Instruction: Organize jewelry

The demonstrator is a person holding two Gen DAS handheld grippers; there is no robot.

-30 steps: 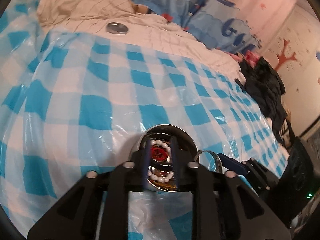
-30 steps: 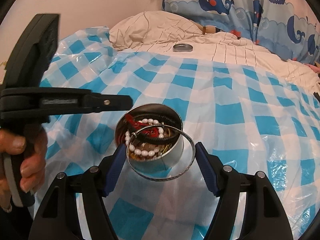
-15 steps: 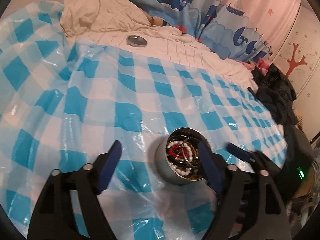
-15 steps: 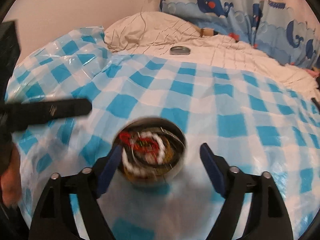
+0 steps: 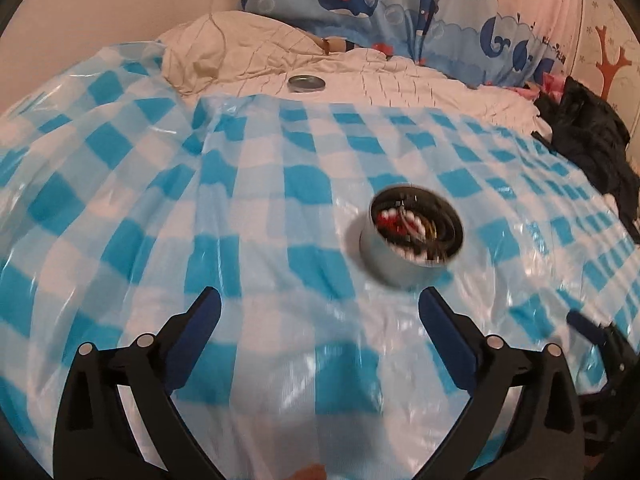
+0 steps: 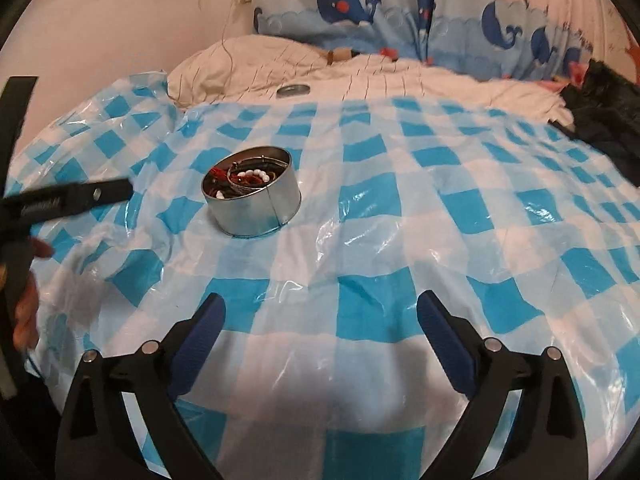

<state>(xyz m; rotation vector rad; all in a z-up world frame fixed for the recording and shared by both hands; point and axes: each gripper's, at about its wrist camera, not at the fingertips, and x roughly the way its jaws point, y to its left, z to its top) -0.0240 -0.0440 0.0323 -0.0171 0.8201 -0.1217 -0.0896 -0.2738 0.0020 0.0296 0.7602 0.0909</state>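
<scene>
Both tongs spread wide, gripping nothing. Left tongs [image 5: 319, 306] hovering above the sheet [image 5: 160, 208], blue pads apart, with the tin [image 5: 412, 236] ahead and slightly right of the right pad, not touching. Right tongs [image 6: 321, 312] likewise gaping over bare sheet, well back from the tin [image 6: 252, 196], which sits ahead and to the left. Seen in the right view at far left: the left tongs side-on, black arm reaching toward the tin but stopping short of it, with fingers [image 6: 26, 312] of the hand on the grip. Tin upright, round, open mouth facing up, standing on a blue-and-white checked plastic sheet. Inside, a tangle: white bead string [image 6: 251, 175], something red [image 6: 218, 174], a thin metal hoop [image 6: 248, 184] lying tilted across the heap, one edge near the rim, plus dark and gold bits too small to name. No clear long axis to the heap; hoop roughly flat, leaning toward the near wall. Blurred in the left view. Farther off, beyond the sheet's edge, a flat round lid [image 5: 306, 83] lying on the cream quilt [image 5: 400, 80], well apart from the tin. Behind that, a pillow [image 6: 248, 64] and a whale curtain [image 6: 380, 4]; dark clothes [image 5: 588, 140] at the right edge.
</scene>
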